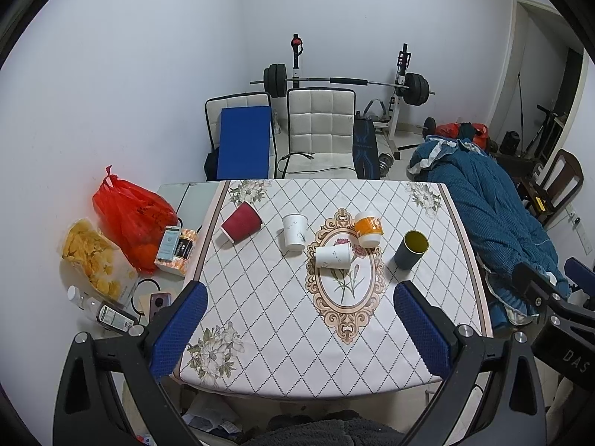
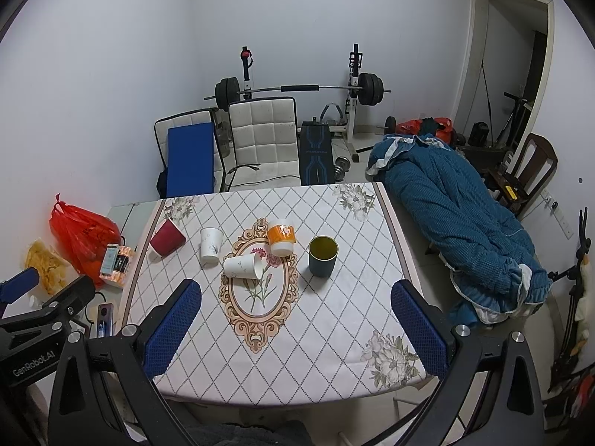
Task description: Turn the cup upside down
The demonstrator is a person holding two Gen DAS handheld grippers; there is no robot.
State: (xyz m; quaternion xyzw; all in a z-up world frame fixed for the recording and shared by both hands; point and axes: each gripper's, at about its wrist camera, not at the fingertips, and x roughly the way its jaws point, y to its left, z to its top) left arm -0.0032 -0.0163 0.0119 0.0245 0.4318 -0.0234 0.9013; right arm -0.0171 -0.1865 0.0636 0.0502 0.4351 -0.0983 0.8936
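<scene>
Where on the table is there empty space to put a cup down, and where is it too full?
Bare cloth fills the near half of the table, from the lying white cup to the near edge. The far strip behind the orange cup is free too. The middle row is crowded: red cup, standing white cup, dark green cup.

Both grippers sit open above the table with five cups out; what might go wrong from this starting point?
The cups crowd together: the tipped white cup lies close beside the orange cup, so reaching for either may knock the other. The lying cup might roll when nudged. The red cup lies near the tablecloth's left edge and might get pushed off.
</scene>
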